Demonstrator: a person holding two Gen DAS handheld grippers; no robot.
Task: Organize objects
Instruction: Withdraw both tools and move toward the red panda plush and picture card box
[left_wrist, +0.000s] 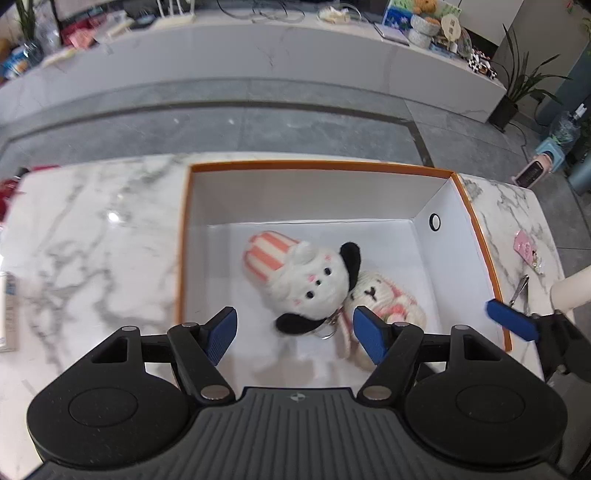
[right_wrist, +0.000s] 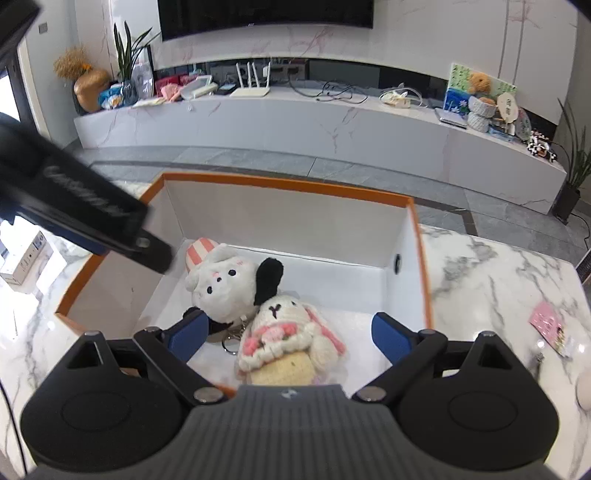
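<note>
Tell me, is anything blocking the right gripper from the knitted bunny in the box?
Nothing visible. The right gripper hangs open over the knitted cream-and-pink bunny, which lies uncovered in the orange-rimmed white box, touching the fluffy white dog.

An open box (left_wrist: 476, 236) stands on the table (left_wrist: 92, 236), its far wall along the table's far edge. Two plush toys lie on the box floor, touching: the dog plush (left_wrist: 314, 284) toward the middle, the rabbit plush (left_wrist: 384, 295) at its right, nearer the box's near wall. A key ring (right_wrist: 231, 341) lies between them at the near side. The left gripper (left_wrist: 295, 332) hangs above the box's near part, over the dog plush; the right gripper (right_wrist: 291, 338) hangs above the rabbit plush. Right of the box, on the table near its right edge, lies a small card (right_wrist: 546, 321). Left of the box, by the table's left edge, sits a carton (right_wrist: 26, 264).
</note>
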